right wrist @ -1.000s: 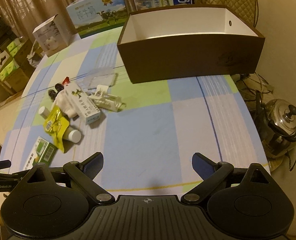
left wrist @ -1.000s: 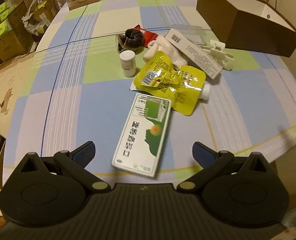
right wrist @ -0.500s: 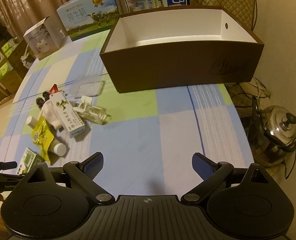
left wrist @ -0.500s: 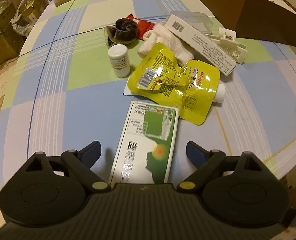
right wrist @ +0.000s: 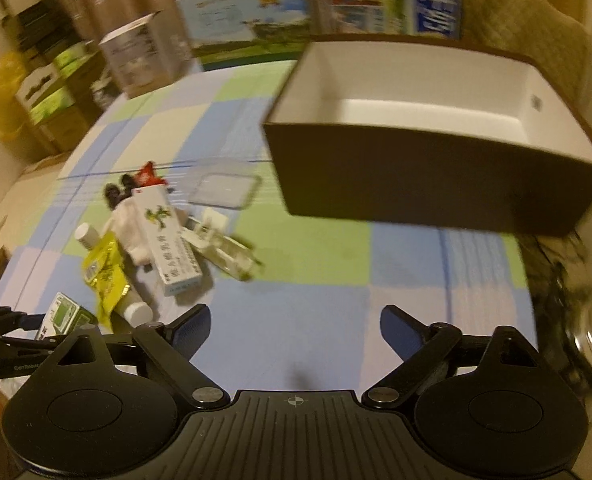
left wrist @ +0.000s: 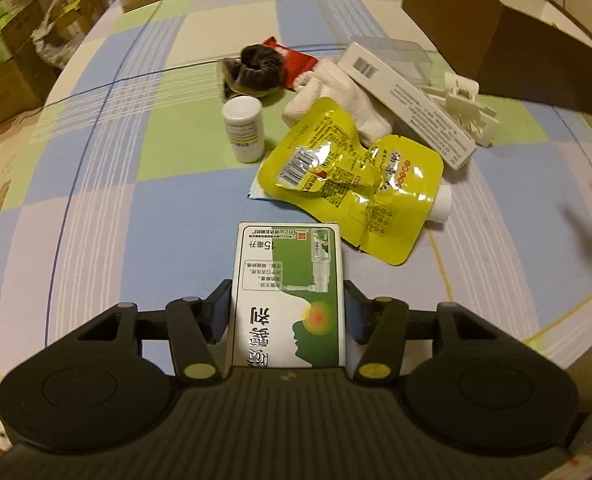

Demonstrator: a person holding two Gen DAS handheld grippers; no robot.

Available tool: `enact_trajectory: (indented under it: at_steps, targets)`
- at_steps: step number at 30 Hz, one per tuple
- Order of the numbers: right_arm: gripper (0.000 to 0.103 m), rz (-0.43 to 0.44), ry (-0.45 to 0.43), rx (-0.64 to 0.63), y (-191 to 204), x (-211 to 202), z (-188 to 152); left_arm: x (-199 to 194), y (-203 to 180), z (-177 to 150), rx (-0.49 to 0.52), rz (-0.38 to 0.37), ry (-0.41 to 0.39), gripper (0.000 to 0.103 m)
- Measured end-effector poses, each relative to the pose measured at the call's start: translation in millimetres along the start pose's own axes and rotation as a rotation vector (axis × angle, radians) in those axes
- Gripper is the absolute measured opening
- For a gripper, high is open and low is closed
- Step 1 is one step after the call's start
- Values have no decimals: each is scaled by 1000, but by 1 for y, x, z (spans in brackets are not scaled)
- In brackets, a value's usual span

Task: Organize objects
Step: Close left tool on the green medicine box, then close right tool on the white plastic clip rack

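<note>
Two blue pads of my left claw press on the long sides of a flat green-and-white medicine box, which lies face up with its printing upside down to me, at the near edge of the surface. Its glossy card front shows a head in green profile with a red-orange spot at the throat and a small spray bottle. My right claw hangs spread wide over bare cloth, gripping nothing. Just past the medicine box lies a crinkled yellow foil pouch with a white screw cap, and beside that a small white plastic bottle stands upright. Behind them sit a dark fuzzy scrunchie, a red wrapper, a folded white cloth, a long white carton, a white hair clip and a clear plastic lid. A checked cloth of blue, green and pale lilac squares covers the surface. At its far right stands an open brown box, white inside. Milk cartons, curtains and stacked boxes line the dim room beyond.
</note>
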State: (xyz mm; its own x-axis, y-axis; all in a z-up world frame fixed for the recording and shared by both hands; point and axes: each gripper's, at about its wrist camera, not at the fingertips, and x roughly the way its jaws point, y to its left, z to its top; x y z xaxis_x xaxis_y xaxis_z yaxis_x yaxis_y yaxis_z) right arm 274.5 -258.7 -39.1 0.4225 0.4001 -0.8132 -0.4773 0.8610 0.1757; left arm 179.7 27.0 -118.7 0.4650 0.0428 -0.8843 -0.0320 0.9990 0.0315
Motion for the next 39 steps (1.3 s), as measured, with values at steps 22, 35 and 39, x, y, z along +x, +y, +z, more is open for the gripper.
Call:
enact_trajectory:
  at_steps: [22, 35, 39]
  targets:
    - [61, 277, 61, -492, 34, 111, 54, -29, 43, 5, -370, 215, 29, 51]
    - [41, 301, 46, -607, 46, 129, 52, -32, 33, 15, -410, 247, 42, 51]
    - [41, 300, 37, -558, 37, 118, 51, -34, 26, 23, -399, 241, 32, 51]
